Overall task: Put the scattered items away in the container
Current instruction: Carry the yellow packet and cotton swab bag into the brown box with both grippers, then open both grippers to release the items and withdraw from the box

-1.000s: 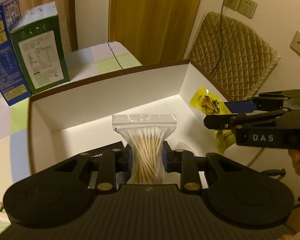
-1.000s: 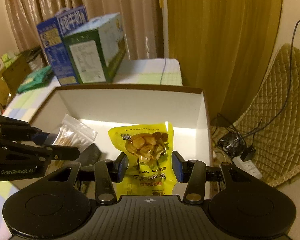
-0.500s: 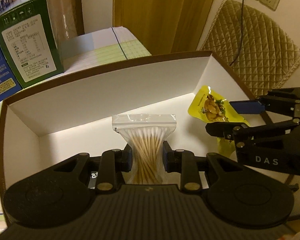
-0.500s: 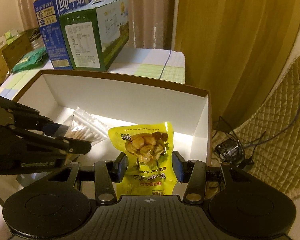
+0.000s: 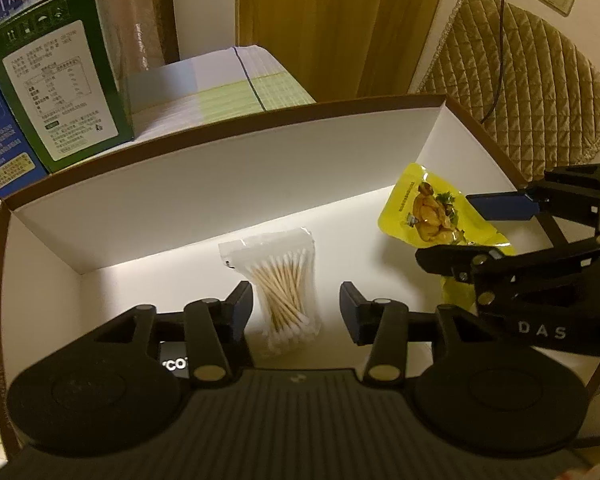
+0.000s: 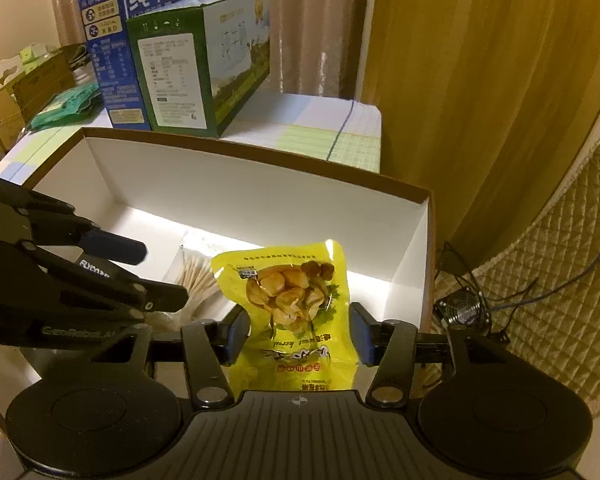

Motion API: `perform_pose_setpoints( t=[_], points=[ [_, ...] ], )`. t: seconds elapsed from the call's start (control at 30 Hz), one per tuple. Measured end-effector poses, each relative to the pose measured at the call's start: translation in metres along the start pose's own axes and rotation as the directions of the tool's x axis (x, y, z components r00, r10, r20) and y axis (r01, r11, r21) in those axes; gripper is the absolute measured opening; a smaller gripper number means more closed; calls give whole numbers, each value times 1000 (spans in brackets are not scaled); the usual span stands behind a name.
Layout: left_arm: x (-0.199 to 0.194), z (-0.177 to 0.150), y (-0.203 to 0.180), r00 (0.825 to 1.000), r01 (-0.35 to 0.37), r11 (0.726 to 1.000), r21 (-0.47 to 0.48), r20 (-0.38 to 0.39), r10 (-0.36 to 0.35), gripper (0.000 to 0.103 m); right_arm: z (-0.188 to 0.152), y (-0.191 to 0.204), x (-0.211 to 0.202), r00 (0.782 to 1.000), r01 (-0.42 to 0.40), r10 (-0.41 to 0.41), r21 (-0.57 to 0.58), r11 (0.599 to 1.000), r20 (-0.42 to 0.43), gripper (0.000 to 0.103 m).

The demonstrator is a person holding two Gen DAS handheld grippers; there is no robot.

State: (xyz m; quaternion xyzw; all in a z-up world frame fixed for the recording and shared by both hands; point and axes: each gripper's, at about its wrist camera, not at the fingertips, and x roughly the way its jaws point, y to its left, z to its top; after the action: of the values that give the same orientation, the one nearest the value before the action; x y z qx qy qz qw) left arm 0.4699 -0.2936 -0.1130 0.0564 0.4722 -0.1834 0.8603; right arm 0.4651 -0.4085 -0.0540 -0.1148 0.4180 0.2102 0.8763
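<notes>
Left claw (image 5: 296, 306) jaws just opened, spread clear of the cotton swab bag (image 5: 282, 276) lying mid-box (image 5: 220, 184). Right claw (image 6: 296, 334) jaws also just opened, snack pouch (image 6: 296, 300) loose between them near the box's right wall.

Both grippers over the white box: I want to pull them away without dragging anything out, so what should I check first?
1. Left gripper jaws clear of the cotton swab bag: ok, they have just been opening, gaps both sides.
2. Swab bag inside the white box: ok.
3. Right gripper jaws clear of the yellow snack pouch: ok, just been opening.
4. Pouch resting on the box floor: cannot tell.
5. Grippers apart from each other: ok.
</notes>
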Motion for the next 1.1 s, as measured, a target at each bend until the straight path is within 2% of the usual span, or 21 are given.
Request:
perform_pose_setpoints(
  t=[0.17,0.37,0.57,0.63,0.8,1.1],
  points=[
    [-9,-3,3,1000,-19,1000,4,16,19,52,-1,2,-1,999,4,-4,-15,1000,37,70],
    [-23,-8,12,999,-43,999,-8,30,43,60,-4,4,-9,999,-9,10,-8,1000,51,80],
    [-44,-17,18,996,-74,997,-14,40,75,75,-12,9,-27,998,-37,36,14,999,45,94],
    [-53,-21,18,996,-80,997,-16,49,80,80,-15,12,-33,998,-38,36,24,999,50,96],
    [-73,-30,14,993,-90,996,-16,75,91,82,-20,18,-51,997,-43,40,46,998,70,101],
    [-117,-58,9,987,-91,995,-47,130,97,89,-33,31,-87,992,-65,54,91,994,118,101]
  ],
)
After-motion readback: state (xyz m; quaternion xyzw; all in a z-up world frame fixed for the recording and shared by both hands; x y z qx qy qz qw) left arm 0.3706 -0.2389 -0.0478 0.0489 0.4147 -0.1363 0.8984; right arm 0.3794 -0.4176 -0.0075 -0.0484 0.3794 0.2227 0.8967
